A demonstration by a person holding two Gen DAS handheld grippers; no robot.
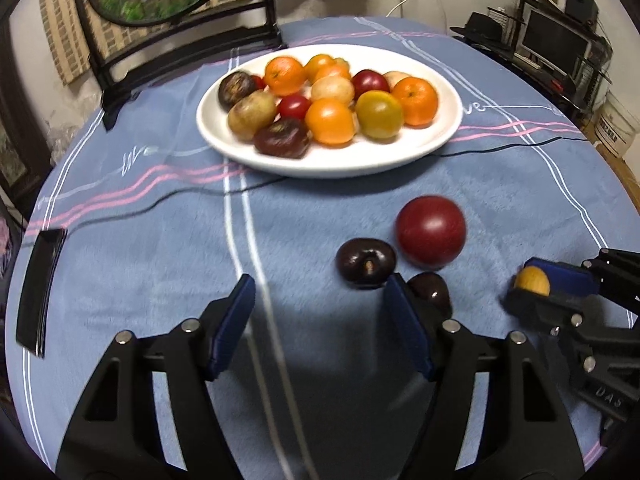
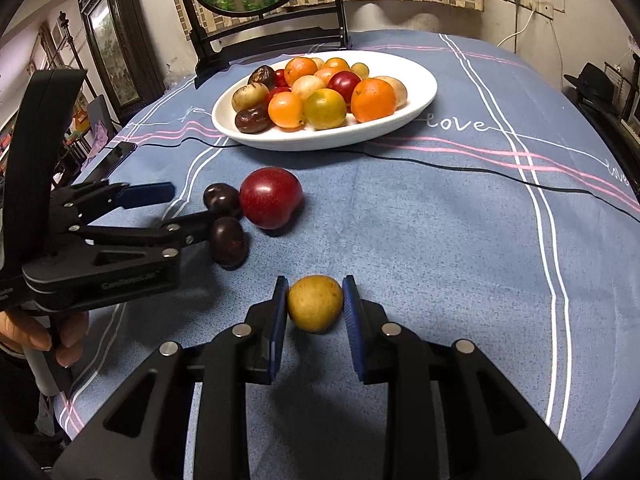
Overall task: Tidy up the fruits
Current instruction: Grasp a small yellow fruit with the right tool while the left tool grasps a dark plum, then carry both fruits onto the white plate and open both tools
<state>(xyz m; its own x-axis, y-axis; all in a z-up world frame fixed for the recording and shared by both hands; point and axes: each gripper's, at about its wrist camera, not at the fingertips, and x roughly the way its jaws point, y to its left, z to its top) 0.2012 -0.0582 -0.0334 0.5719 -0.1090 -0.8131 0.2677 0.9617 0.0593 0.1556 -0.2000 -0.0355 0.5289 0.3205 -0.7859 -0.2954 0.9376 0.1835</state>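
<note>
Left tool (image 1: 318, 298) hides part of one dark fruit (image 1: 432, 290); plate (image 1: 440, 136) fruits blurred.

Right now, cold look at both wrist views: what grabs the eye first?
The white plate, heaped with orange, red, yellow and dark fruit, sits at the far side of the blue tablecloth. Nearer, a big red fruit lies loose on the cloth beside two small dark fruits, with the left gripper standing open beside them. Closest, the right gripper is shut on a small yellow fruit.
</note>
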